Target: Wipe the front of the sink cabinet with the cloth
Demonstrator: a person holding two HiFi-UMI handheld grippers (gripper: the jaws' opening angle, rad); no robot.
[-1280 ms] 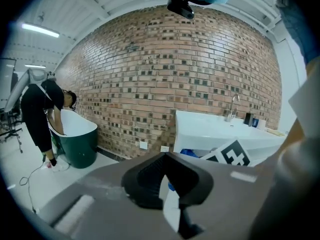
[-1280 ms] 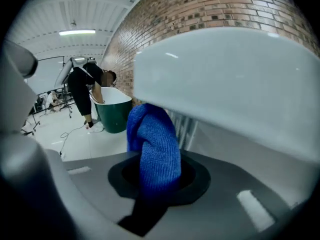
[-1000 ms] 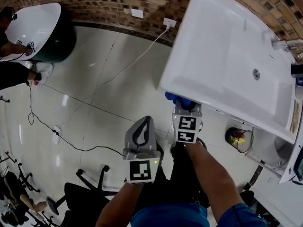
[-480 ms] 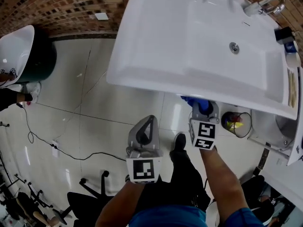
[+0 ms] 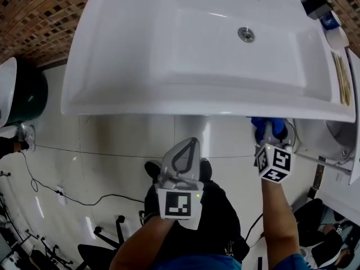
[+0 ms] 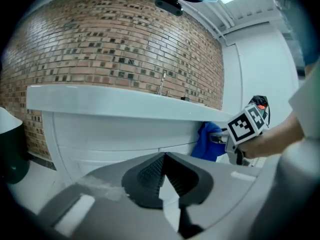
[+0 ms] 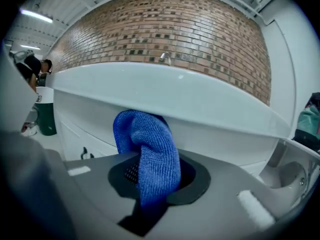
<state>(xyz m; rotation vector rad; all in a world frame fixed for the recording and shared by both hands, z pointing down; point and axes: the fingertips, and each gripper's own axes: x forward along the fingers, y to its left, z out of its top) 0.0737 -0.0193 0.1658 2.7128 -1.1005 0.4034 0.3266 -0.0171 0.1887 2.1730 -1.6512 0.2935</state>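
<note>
The white sink (image 5: 140, 49) fills the top of the head view; the cabinet front (image 6: 115, 139) below it shows in both gripper views. My right gripper (image 5: 266, 129) is shut on a blue cloth (image 7: 147, 149), holding it against the cabinet front (image 7: 210, 134) just under the sink's overhanging rim, towards the right end. The cloth (image 6: 209, 140) also shows from the left gripper view beside the right gripper's marker cube. My left gripper (image 5: 184, 157) hangs shut and holds nothing, back from the cabinet above the floor.
A faucet (image 6: 162, 84) stands at the sink's back edge against the brick wall (image 6: 115, 49). A dark green bin (image 7: 45, 116) stands on the floor to the left. A black cable (image 5: 67, 196) trails across the tiles. A white toilet bowl (image 5: 332, 145) sits right of the cabinet.
The view has swung so the sink now spans the top. My right gripper with the cloth has travelled right along the cabinet front. The left gripper stays put.
</note>
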